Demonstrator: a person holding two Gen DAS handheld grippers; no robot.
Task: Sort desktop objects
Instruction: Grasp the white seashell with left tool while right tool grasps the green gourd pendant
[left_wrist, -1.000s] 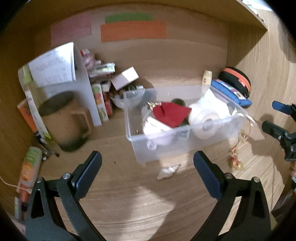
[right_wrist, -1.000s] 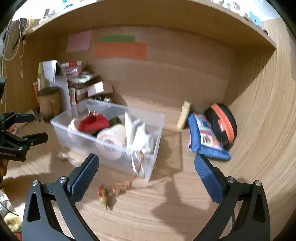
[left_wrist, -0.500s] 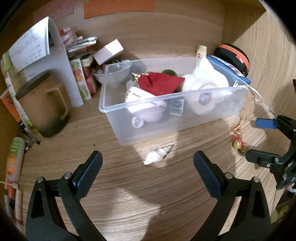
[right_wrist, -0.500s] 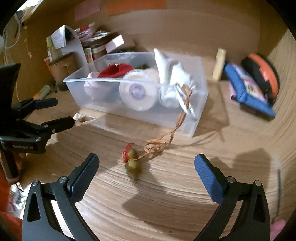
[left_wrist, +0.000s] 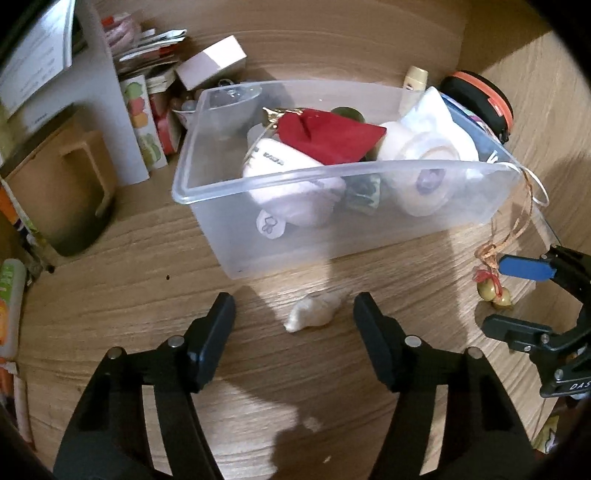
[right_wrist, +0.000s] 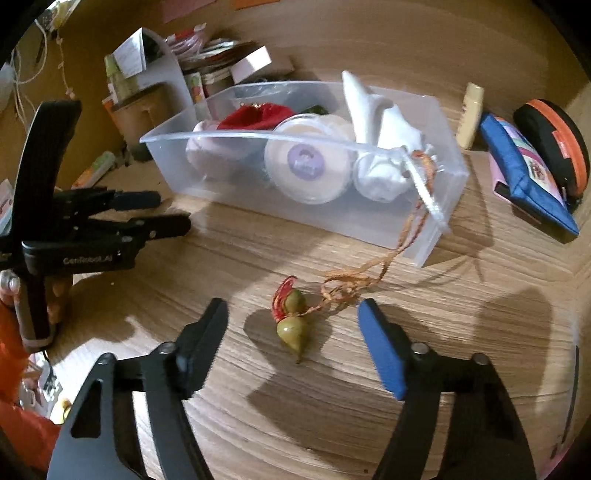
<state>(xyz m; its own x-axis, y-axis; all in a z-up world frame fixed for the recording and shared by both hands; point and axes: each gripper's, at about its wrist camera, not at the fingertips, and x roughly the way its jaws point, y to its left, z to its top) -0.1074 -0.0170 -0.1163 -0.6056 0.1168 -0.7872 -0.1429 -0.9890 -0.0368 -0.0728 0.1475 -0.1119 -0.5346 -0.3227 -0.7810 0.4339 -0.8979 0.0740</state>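
Your left gripper (left_wrist: 293, 314) points down at the worktop (left_wrist: 147, 266) with a pale shell (left_wrist: 314, 312) lying flat between its jaws. The jaws are closing, but neither pad touches the shell yet; there is a gap on each side. The shell lies just in front of the clear bin (left_wrist: 369, 221), apart from its near wall.

Your right gripper (right_wrist: 291, 321) is set over the charm (right_wrist: 291, 325), two small green gourds with a red tassel, lying on the worktop. Its jaws are closing too, with the charm between them and clear of both pads. An orange cord (right_wrist: 369, 273) runs from the charm up to the bin's (right_wrist: 258, 199) near right corner, where it goes over the rim.

The bin holds a red pouch (left_wrist: 328, 136), a round tub with a purple label (right_wrist: 306, 166), white cloth (right_wrist: 384, 147) and a white pack (left_wrist: 291, 184).

From the right wrist view, your left gripper (right_wrist: 173, 212) shows at the left edge, with your hand (right_wrist: 55, 295) on its grip and an orange sleeve (right_wrist: 14, 406) below it.

Behind the bin sit a tan mug (left_wrist: 55, 192), a stack of small boxes (left_wrist: 210, 66) and papers. To its right lie a cream tube (right_wrist: 469, 114), a blue pouch (right_wrist: 524, 177) and a black case with orange trim (right_wrist: 554, 140).
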